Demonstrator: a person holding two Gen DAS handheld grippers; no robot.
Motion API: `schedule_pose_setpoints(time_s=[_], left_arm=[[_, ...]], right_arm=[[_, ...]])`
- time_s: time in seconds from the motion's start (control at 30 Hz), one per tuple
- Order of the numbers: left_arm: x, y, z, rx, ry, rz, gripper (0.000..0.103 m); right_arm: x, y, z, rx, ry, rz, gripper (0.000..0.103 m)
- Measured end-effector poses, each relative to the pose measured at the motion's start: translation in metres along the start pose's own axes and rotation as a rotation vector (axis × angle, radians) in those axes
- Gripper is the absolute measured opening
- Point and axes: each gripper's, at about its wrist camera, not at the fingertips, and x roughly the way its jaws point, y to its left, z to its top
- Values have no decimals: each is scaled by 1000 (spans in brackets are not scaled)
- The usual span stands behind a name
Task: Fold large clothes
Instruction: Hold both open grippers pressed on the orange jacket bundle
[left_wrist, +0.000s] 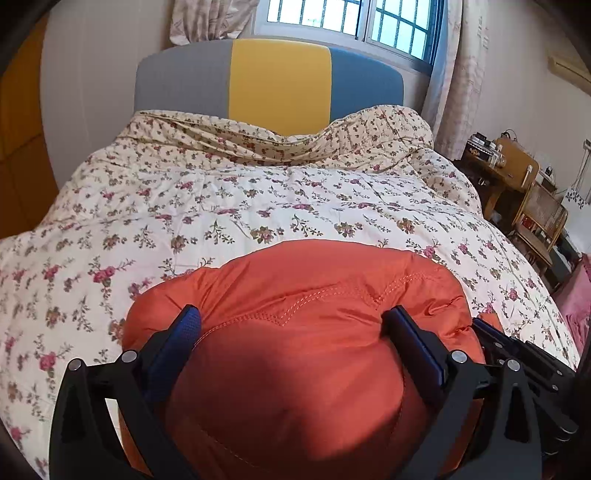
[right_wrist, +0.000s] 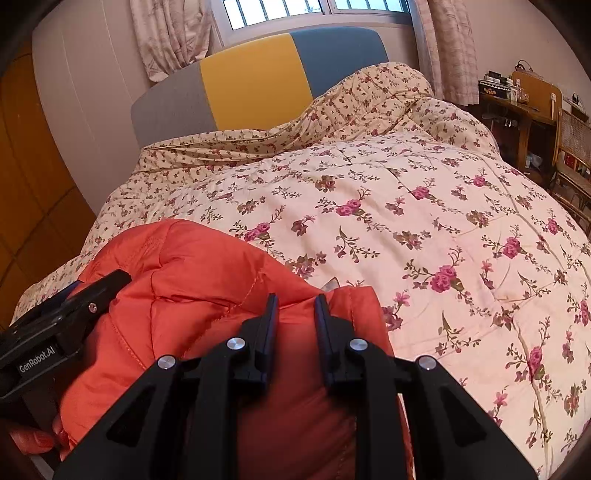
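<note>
Left gripper (left_wrist: 291, 325) is spread wide, both fingers straddling the puffy orange jacket (left_wrist: 303, 354); padding bulges between them, and I cannot tell whether the pads press it. Right gripper (right_wrist: 295, 314) is nearly closed with a narrow gap; jacket fabric sits just under and between the tips, but I can't tell if it is pinched. Jacket lies bunched on the near edge of the bed, on the floral quilt (left_wrist: 258, 206), directly beneath both my grippers. In the right wrist view the jacket fills the lower left and my left gripper (right_wrist: 66, 306) rests on its left side. Far edge of the bed meets a grey, yellow and blue headboard (left_wrist: 273, 85).
</note>
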Motion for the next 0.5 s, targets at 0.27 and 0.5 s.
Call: schedule_pose_setpoints(time_s=[0.27, 0.5], left_arm=[[-11, -4, -4, 25, -29, 36, 100], [-19, 2, -2, 6, -37, 39, 100]], right_arm=[[-2, 8, 7, -42, 32, -17, 19], [2, 19, 35, -56, 53, 0, 21]])
